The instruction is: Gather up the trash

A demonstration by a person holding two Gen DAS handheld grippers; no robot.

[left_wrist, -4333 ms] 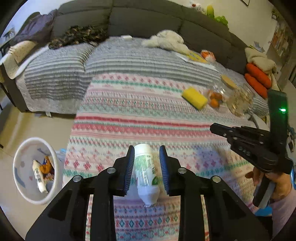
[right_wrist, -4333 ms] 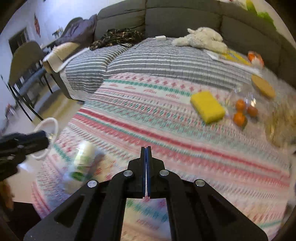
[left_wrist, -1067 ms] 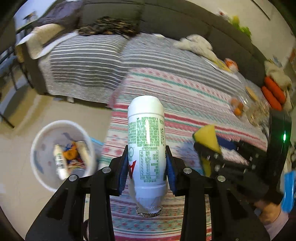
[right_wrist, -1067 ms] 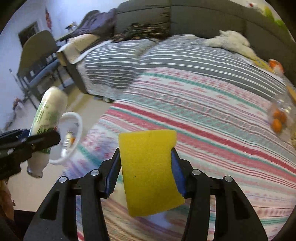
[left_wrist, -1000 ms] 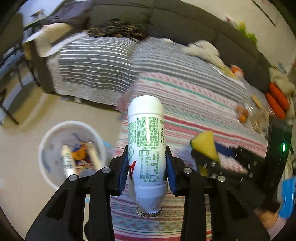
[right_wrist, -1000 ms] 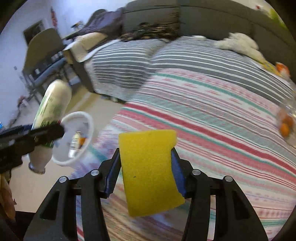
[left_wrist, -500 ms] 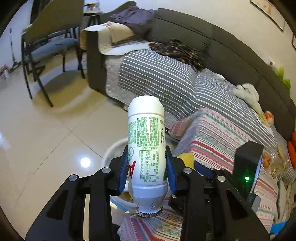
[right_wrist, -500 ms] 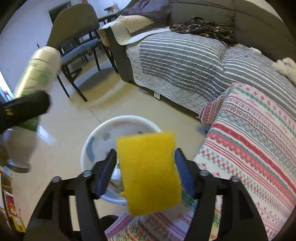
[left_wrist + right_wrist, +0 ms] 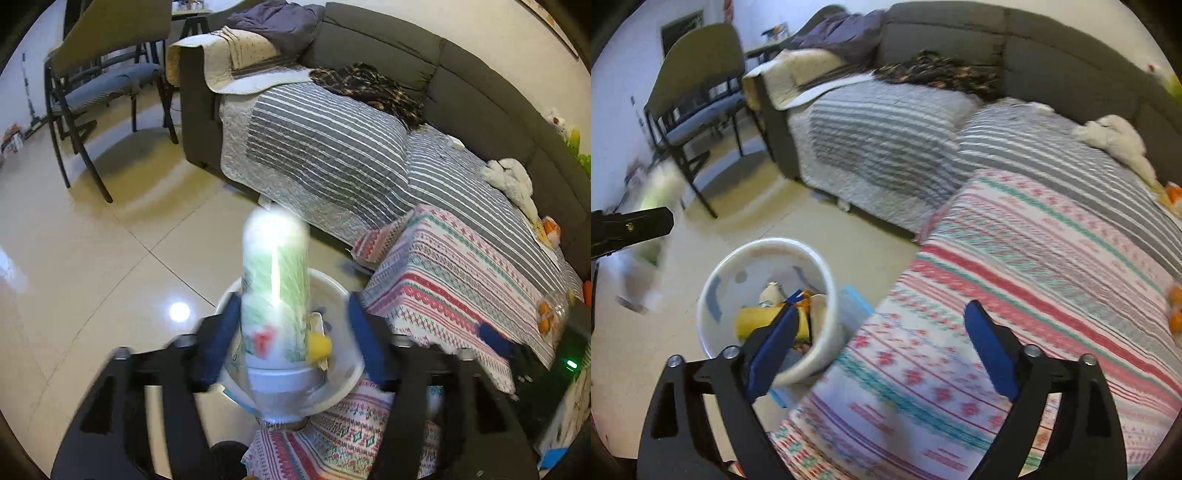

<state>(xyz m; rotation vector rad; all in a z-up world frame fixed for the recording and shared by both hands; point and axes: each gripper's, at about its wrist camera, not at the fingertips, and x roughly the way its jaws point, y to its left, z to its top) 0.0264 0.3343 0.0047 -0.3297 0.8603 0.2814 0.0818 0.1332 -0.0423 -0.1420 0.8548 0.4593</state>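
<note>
Since half a second ago both tongs have let go: the right tongs (image 9: 879, 343) are now spread wide and empty, and the yellow sponge (image 9: 764, 323) they carried lies inside the white trash bin (image 9: 716, 273) on the floor. Left tongs (image 9: 291, 343) are spread too, jaws well clear of the white bottle (image 9: 275, 291), which is motion-blurred between them above the bin (image 9: 338, 284) and looks to be mid-drop; cannot tell for sure whether it will land inside. In the right view the bottle (image 9: 653, 206) is only a pale smear behind the left tongs' arm, left of the bin. Bin already holds another small bottle (image 9: 770, 293) and some orange scrap besides the sponge. Progress judgement: sponge done, bottle almost done. Left on the bench (image 9: 1052, 280) with its patterned cloth: orange fruit (image 9: 1174, 302) at the far right edge, and in the left view a clear container (image 9: 552, 308) with the fruit, unclear if any of that counts as trash.
</note>
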